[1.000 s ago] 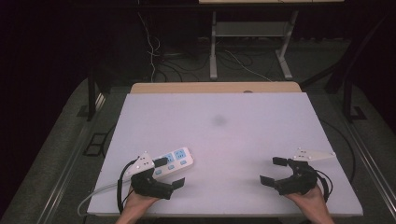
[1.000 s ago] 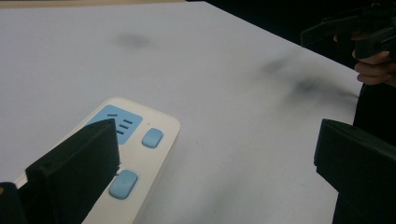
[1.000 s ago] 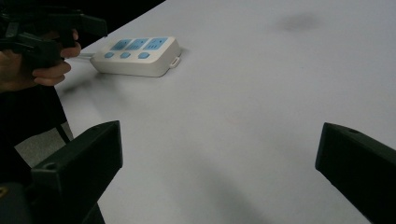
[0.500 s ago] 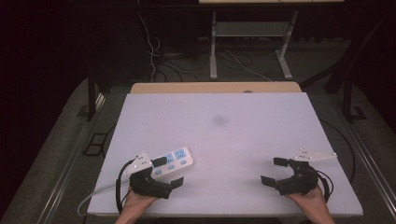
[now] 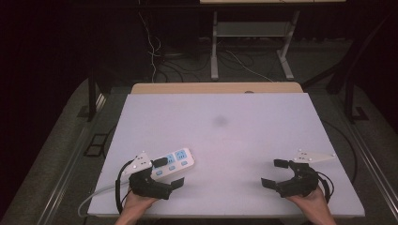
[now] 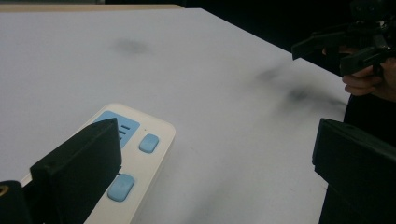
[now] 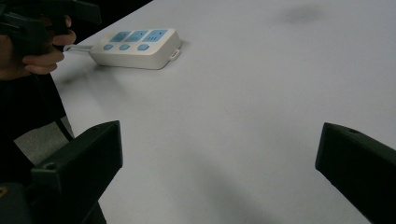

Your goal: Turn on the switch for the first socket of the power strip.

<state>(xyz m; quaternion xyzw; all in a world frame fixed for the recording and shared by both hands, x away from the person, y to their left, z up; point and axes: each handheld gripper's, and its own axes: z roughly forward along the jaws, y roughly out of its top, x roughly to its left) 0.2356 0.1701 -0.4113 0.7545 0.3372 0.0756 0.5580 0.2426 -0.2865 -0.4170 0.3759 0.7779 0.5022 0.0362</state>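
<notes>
Toward seven o'clock on the white table, near the front edge: white power strip, lying flat, blue sockets and blue buttons facing up. Long axis running from about eight o'clock to two o'clock in the high view. White cord leaving the strip's near end, curving off over the table's front-left edge.

Directly over the strip's near end: left gripper, held in a hand at the table edge, jaws spread wide, one jaw above the strip's buttoned side, the other well off to the side over bare table. Contact between jaw and strip: cannot tell. Nothing between the jaws but strip end and tabletop.

At five o'clock, well apart from the strip: right gripper, likewise hand-held, jaws wide apart, nothing held, bare table beneath.

Near table centre: faint grey smudge.

At twelve o'clock, beyond the white top: wooden edge strip.
</notes>
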